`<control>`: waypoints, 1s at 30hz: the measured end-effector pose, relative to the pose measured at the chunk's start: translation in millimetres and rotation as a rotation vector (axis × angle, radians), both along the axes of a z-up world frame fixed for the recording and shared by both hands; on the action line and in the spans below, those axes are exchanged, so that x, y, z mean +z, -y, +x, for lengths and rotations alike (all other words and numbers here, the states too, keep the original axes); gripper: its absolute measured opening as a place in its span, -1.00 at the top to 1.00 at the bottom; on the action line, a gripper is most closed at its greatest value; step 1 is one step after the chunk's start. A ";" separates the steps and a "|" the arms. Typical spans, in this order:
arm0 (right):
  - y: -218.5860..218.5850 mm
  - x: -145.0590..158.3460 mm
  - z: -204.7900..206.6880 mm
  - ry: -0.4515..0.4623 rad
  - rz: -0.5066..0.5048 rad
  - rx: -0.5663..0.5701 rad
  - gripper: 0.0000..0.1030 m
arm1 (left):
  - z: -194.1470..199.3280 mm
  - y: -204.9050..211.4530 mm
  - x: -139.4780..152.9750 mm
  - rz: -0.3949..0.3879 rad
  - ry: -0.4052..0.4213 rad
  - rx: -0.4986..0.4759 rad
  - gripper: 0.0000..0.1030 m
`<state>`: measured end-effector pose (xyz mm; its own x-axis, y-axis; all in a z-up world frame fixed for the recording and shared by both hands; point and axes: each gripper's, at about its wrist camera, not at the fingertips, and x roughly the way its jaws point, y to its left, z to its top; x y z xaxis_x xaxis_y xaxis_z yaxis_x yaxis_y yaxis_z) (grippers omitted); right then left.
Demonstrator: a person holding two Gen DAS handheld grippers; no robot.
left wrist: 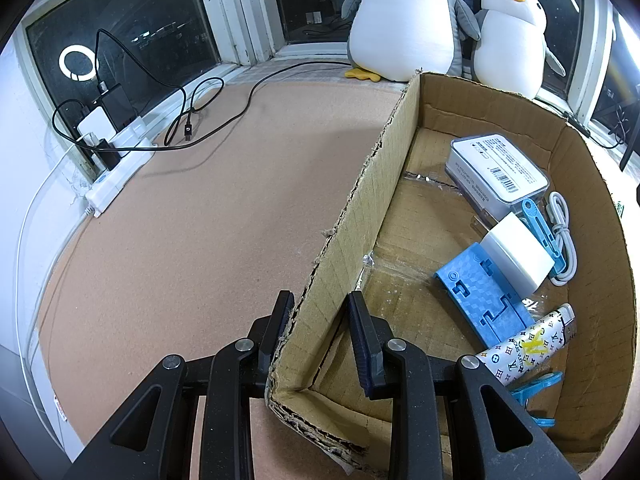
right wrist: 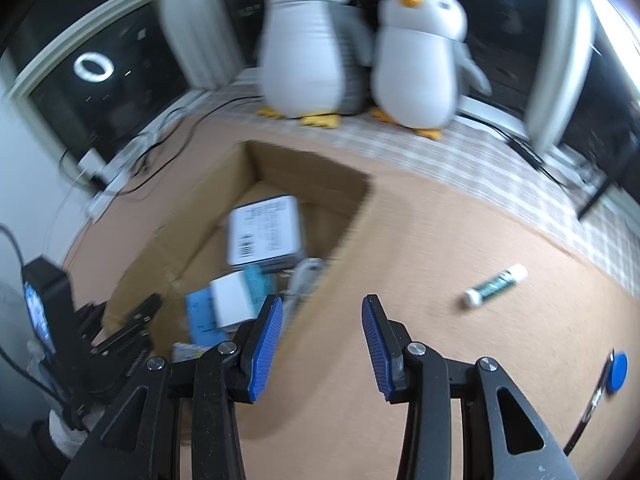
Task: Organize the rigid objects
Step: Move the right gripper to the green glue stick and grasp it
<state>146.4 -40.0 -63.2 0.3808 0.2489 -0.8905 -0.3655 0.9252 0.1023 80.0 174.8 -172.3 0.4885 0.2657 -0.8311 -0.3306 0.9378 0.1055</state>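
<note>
Clamping the near left wall of the cardboard box [left wrist: 392, 184], the left gripper [left wrist: 320, 320] has one pad outside and one inside the wall, pressed against it close to the box's near corner. Inside the box, toward its right side, lie a clear-lidded white case [left wrist: 496, 172], a white charger block [left wrist: 516, 256], a blue phone stand [left wrist: 484, 300], a coiled white cable [left wrist: 562, 236], a patterned tube [left wrist: 528, 348] and a blue clip [left wrist: 532, 392]. Two plush penguins [left wrist: 404, 16] sit by the window behind the box, and a power strip [left wrist: 120, 160] with plugs lies at the far left of the brown table [left wrist: 180, 240].

From the right wrist, the picture is motion-blurred. The right gripper [right wrist: 322, 344] hangs with its blue pads apart and nothing between them, above the box's right wall. On the table to its right lie a green-and-white tube [right wrist: 496, 284], well apart from the box, and a pen [right wrist: 592, 400] with a blue disc [right wrist: 617, 372] near the edge.
</note>
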 end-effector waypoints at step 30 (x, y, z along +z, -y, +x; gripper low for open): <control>126.6 -51.5 71.1 -0.213 0.132 -0.456 0.27 | 0.0 0.2 0.0 0.001 0.000 0.000 0.44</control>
<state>217.5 -166.5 -114.7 0.2904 0.2149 -0.9325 0.1139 0.9598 0.2567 80.0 174.6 -172.3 0.4883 0.2663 -0.8311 -0.3303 0.9379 0.1064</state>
